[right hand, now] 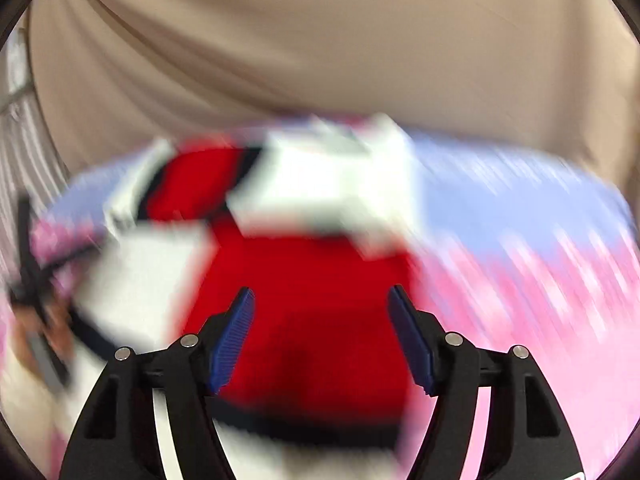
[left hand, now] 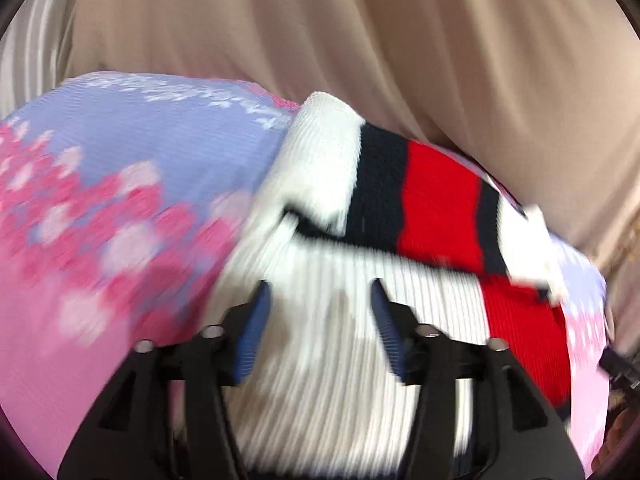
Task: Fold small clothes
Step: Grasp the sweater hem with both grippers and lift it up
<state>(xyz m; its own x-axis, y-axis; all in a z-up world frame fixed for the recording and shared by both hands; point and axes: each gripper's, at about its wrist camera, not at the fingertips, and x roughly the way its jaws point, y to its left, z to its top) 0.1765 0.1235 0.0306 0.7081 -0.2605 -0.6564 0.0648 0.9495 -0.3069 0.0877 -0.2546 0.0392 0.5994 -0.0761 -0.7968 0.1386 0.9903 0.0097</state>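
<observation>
A small ribbed knit garment in white [left hand: 340, 360], navy and red [left hand: 440, 208] blocks lies partly folded on a pink and lavender floral cloth [left hand: 100, 200]. A sleeve or flap with the stripes lies across its upper part. My left gripper [left hand: 320, 284] hovers over the white ribbed area, jaws open, nothing between the blue pads [left hand: 252, 332]. In the right wrist view, which is heavily blurred, my right gripper [right hand: 322, 290] stands open over the garment's red panel [right hand: 312, 280], with a white folded part [right hand: 332, 184] beyond it. Nothing is held.
Beige draped fabric [left hand: 360, 40] fills the background behind the floral cloth [right hand: 520, 208]. A pale ribbed surface [right hand: 24, 140] shows at the far left. A dark blurred object [right hand: 32, 280] sits at the left edge of the right wrist view.
</observation>
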